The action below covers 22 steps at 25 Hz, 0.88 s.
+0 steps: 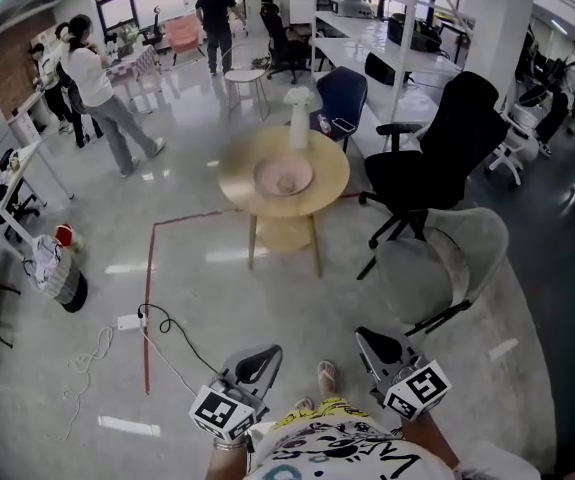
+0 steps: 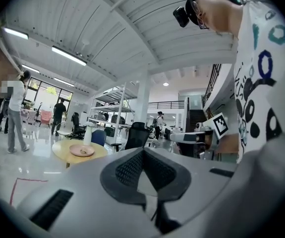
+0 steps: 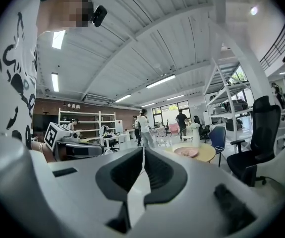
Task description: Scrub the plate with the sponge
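Closest in, the left hand-held gripper (image 1: 255,360) and the right hand-held gripper (image 1: 375,344) sit low by the person's body, both with jaws pressed together on nothing. The step looks like the approach: best to walk right up, skirting the black chair (image 1: 437,148), before opening 1 gripper. A red tape line (image 1: 149,298) crosses the glossy floor (image 1: 197,298). Well ahead, the plate (image 1: 283,177) lies on the round tabletop (image 1: 239,173); whether the lump in it is the sponge, I cannot tell. A white bottle (image 1: 298,118) stands behind. People stand farthest off.
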{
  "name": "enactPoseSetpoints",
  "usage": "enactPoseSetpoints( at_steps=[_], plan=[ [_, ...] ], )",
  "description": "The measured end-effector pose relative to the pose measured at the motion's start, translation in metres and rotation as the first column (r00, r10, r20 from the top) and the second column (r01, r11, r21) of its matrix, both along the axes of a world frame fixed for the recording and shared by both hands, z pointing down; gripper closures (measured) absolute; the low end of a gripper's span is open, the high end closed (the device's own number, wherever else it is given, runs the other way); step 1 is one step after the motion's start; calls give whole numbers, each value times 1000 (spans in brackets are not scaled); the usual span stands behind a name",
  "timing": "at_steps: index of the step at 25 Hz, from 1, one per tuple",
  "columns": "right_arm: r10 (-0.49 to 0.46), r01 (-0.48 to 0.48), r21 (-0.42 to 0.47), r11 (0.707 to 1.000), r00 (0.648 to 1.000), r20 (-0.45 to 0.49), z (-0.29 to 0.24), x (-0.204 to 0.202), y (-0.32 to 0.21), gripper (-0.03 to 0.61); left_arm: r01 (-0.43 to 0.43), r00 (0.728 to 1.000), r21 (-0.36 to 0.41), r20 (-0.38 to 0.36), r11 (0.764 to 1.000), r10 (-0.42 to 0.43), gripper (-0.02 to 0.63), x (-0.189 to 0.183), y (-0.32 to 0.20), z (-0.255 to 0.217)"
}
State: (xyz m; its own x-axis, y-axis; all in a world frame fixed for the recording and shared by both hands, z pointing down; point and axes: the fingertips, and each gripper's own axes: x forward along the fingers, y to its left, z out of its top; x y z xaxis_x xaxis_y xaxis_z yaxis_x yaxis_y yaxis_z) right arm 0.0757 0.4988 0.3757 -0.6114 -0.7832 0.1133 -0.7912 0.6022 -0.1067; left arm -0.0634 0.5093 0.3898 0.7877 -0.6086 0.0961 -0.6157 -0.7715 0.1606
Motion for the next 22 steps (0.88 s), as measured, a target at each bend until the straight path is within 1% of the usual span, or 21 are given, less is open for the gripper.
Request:
enactPoseSetpoints(
  at_steps=[6,11,15,19,22],
  plan=[
    [-1,1,6,1000,1000,9,1,-3,-20,549,0,1000,-7,7,1000,0,598,-2,-18,5],
    [14,-14,-6,1000,1000,9,8,5,-40,549,-12,1000,-9,6,1000,12,598,3,-36,6],
    [22,-21,-7,1000,1000,18,7,8,-68,549,-8,1000,-20,21,1000,8,598,1,-64,10],
    [14,-14,-7,1000,1000,18,2,8,-97,549,-5,1000,-21,-1,1000,5,598,4,-94,1],
    [-2,2,-4,1000,1000,20,-3,8,-120,549,-1,1000,-17,0,1000,1,598,6,-118,-4]
  ],
)
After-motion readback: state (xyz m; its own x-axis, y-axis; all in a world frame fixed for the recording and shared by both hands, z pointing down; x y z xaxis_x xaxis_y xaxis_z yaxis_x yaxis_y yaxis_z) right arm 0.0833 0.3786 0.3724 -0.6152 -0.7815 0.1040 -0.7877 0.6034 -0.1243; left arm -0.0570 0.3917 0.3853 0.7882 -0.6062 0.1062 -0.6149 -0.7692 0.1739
